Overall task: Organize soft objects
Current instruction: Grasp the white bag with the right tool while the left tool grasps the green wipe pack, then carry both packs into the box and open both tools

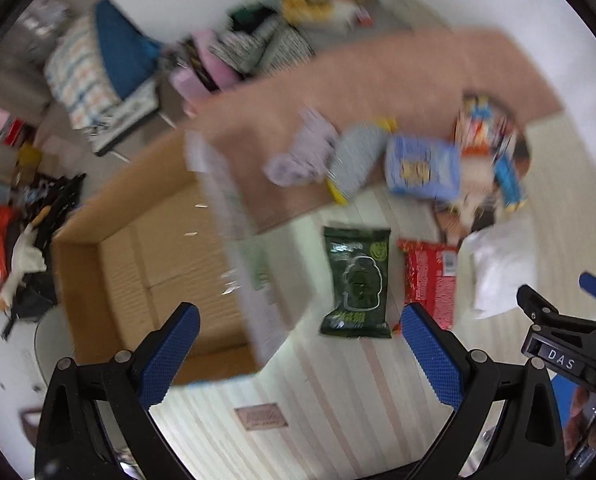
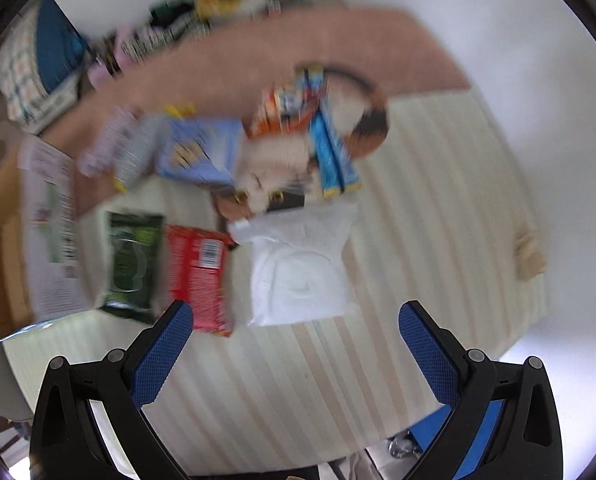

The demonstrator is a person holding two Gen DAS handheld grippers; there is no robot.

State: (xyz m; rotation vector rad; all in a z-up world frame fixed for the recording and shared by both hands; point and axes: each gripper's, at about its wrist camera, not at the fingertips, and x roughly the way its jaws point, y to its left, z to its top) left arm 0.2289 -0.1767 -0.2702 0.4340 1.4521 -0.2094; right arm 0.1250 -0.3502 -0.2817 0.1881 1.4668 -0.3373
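Both views are motion-blurred. A dark green pack (image 1: 355, 282) (image 2: 132, 260), a red pack (image 1: 431, 282) (image 2: 198, 276) and a white soft pack (image 1: 501, 268) (image 2: 301, 268) lie in a row on the striped cloth (image 2: 437, 200). Behind them lie a lilac cloth (image 1: 301, 148), a grey sponge (image 1: 355, 160), a blue pack (image 1: 421, 166) (image 2: 202, 152) and a cat-print cushion (image 2: 282, 164) with snack packs on it. My left gripper (image 1: 299, 318) is open and empty, just before the green pack. My right gripper (image 2: 296, 316) is open and empty, at the white pack's near edge.
An open empty cardboard box (image 1: 154, 264) stands left of the packs, its flap (image 1: 238, 240) (image 2: 52, 232) raised. A pinkish cloth (image 1: 377, 76) covers the table's far part. Cushions and clutter (image 1: 98, 80) sit beyond the table. The right gripper's body (image 1: 557, 340) shows at the left view's right edge.
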